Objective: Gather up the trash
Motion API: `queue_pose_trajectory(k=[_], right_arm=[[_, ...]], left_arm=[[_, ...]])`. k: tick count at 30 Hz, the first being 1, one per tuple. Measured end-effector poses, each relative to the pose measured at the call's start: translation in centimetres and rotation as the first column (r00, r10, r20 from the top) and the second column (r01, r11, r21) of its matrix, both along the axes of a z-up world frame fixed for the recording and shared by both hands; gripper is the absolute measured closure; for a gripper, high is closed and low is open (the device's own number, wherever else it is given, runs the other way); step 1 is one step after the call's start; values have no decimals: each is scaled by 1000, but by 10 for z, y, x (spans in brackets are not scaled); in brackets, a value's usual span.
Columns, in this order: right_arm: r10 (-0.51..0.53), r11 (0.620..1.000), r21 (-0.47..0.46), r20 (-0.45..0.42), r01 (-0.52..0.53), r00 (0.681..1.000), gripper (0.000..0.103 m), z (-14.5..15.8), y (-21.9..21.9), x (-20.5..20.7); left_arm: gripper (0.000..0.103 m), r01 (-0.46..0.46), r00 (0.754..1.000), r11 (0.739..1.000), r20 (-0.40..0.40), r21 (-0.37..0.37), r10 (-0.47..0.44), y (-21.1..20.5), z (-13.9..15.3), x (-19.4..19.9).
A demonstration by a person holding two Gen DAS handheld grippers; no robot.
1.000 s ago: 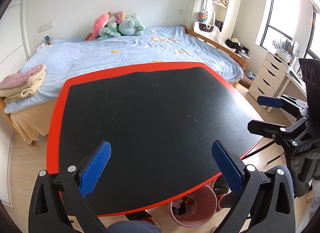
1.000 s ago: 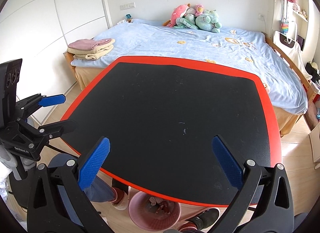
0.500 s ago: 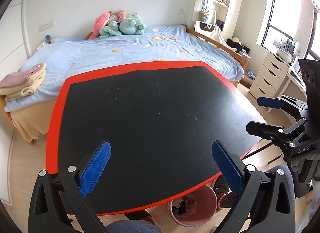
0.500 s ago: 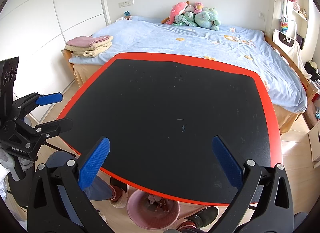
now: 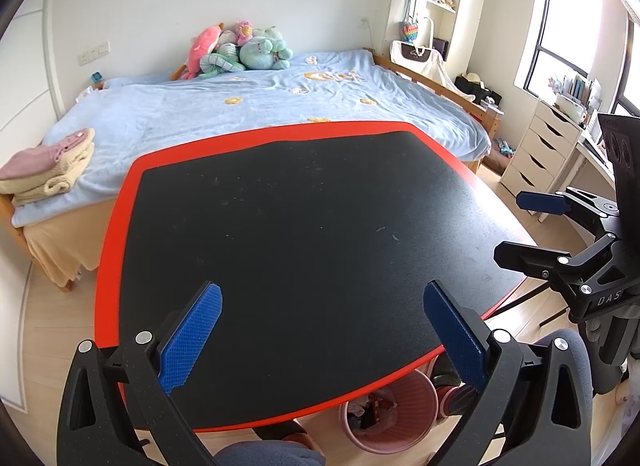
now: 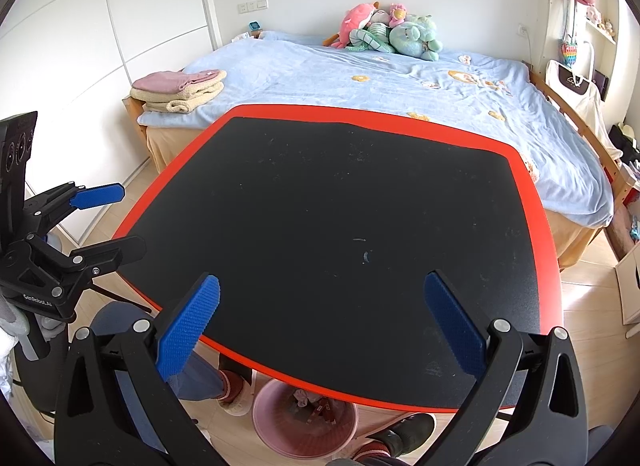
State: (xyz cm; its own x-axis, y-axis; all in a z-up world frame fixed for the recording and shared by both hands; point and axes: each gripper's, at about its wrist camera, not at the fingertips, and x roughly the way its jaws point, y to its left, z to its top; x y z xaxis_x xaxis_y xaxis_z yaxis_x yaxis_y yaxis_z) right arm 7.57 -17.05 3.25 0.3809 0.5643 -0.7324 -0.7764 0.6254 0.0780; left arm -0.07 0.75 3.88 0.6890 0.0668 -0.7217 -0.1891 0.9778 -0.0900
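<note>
Sitting under the table (image 6: 536, 250), bin (image 6: 304, 426) below both spread tongs (image 6: 320, 314).

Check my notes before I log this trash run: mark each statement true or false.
1. Both grippers, left and right, are open and hold nothing. True.
2. A crumpled wrapper lies mid-table. False: the black table shows only faint specks.
3. The pink bin stands on the floor under the table's near edge, with trash inside. True.
4. The plush toys sit on the table. False: they are on the bed.
5. Folded towels lie on the bed's corner. True.
</note>
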Motion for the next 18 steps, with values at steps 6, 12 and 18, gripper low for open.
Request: queue_pose_trajectory(k=[6,12,18], right_arm=[[-1,1000,-1,0,1,1000,3,0,0,0],[-2,1000,-6,-4,2,1000,3,-2,1,1],[-4,1000,-10,-9,4,1000,3,-6,0,4]], left_arm=[[6,0,1000,1000,0,0,0,-1,0,0],[6,3,1000,1000,-4,-1,-3,0,-1,1],[6,1,1000,1000,-6,-1,-1,0,-2,1]])
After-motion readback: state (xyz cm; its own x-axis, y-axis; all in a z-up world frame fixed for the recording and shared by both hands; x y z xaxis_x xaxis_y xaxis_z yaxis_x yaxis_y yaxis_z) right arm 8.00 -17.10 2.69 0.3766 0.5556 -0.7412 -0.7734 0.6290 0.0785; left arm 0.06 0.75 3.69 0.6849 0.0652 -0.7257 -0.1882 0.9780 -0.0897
